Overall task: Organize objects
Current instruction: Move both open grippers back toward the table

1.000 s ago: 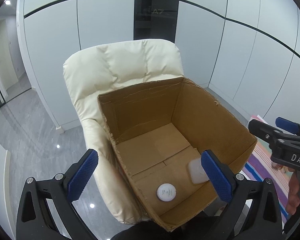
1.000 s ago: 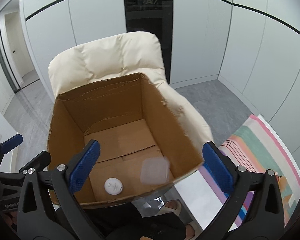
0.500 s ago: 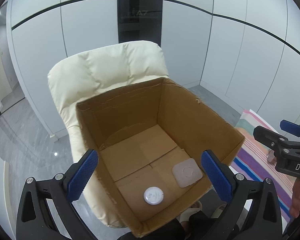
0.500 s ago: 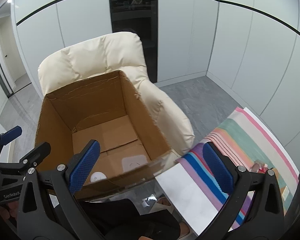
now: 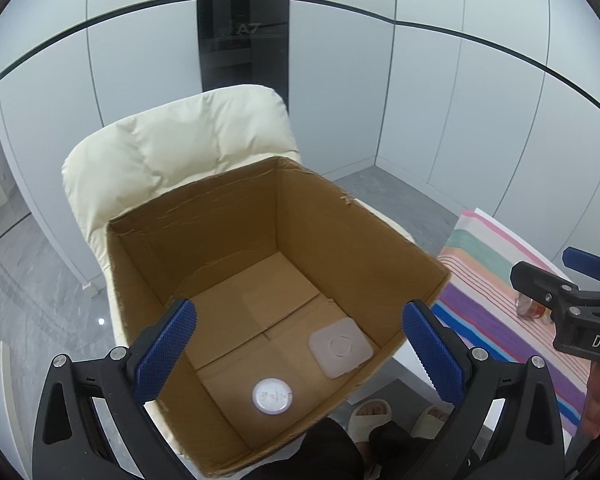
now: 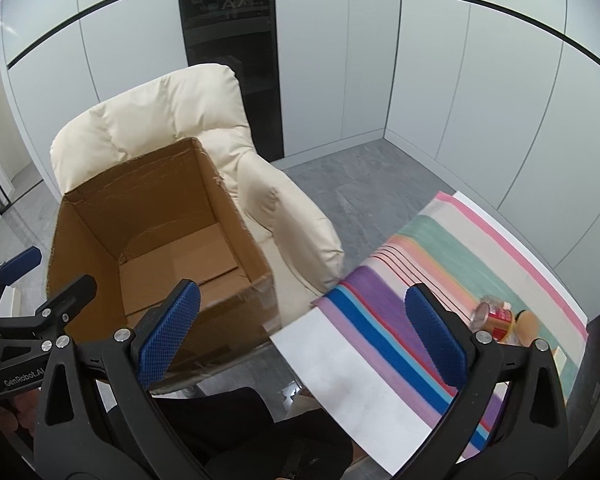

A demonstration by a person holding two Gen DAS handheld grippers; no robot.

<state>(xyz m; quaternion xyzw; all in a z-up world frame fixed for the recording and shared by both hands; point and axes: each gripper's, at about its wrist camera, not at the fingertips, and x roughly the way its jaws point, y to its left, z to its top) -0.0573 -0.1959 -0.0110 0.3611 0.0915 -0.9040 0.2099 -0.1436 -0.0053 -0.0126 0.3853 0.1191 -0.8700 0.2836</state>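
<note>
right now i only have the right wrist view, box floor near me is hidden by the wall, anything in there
Observer: Yes. The left wrist view shows a round white lid flat on the floor of the cardboard box, near the front wall.
Operator: just that one
Observer: No, a square translucent lid lies flat beside it, toward the box's right wall, not touching it.
Operator: is the left gripper holding anything
Observer: No. The left gripper is open with nothing between its pads, above the box.
Operator: and how does mine look from there
Observer: The right gripper shows in the left wrist view over the striped cloth, off the box's right side.
</note>
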